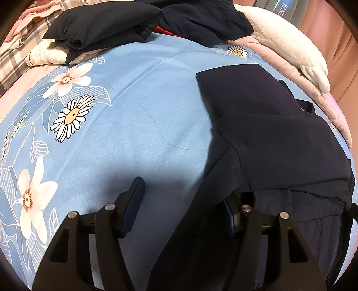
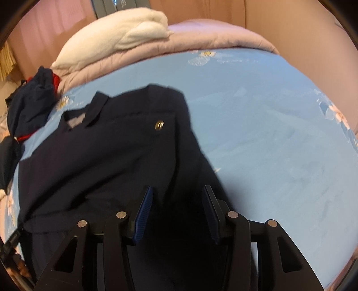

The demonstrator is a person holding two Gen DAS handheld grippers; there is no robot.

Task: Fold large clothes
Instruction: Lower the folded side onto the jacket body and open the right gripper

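Spread across the bed is a light blue sheet printed with white daisies and pale flowers (image 1: pixel 125 125), and that is the surface I am working over.

From the left wrist view, my left hand-held gripper (image 1: pixel 185 208) has its jaws well apart. Its left finger (image 1: pixel 134 201) hangs over bare sheet, while the right finger is partly buried under the edge of the dark navy jacket (image 1: pixel 279 143); cloth lies between the jaws, but I cannot see the pads pressing on it. The jacket lies on the right half of the sheet, folded over itself in flat layers with a sleeve running down toward the camera. Farther back sit a folded black garment (image 1: pixel 100 24), a crumpled navy garment with a red trim (image 1: pixel 201 20), a cream fleece blanket (image 1: pixel 290 49) on a pale pink quilt (image 1: pixel 302 76), and checked fabric (image 1: pixel 20 56) at the far left.

From the right wrist view, my right hand-held gripper (image 2: pixel 177 212) stands with its blue ribbed pads (image 2: pixel 144 215) apart, nothing clamped, directly above the jacket's lower part. A small gold badge (image 2: pixel 159 125) shows on the jacket's chest, near its collar. Bare sheet fills the right side.
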